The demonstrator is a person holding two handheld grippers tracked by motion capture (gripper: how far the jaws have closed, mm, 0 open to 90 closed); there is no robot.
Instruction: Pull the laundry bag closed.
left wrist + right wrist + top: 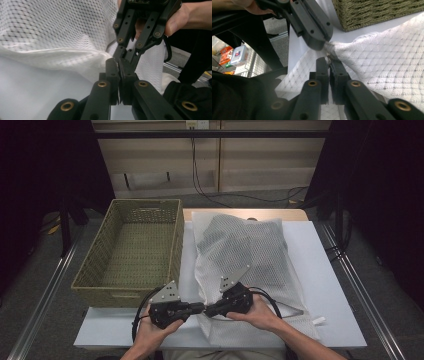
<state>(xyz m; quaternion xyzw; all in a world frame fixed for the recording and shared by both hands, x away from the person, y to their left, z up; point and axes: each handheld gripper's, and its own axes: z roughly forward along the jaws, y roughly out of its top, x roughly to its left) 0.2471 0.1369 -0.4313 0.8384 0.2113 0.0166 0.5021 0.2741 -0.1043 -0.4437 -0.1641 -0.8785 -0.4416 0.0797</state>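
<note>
White mesh bag [250, 265] lies centre-right of the high view, long axis up-frame; both grippers meet nose to nose at its lower-left corner, left gripper [200, 308] and right gripper [207, 310] each clamped on that hem; basket [107, 270] upper left

A woven wicker basket [131, 251] sits left of centre in the high view, empty, resting on the white desk [320, 270] — its near wall also shows at the upper right of the right gripper view. Behind the desk, at the top of the frame, black cables [200, 180] trail down a pale wall panel to the floor.
</note>
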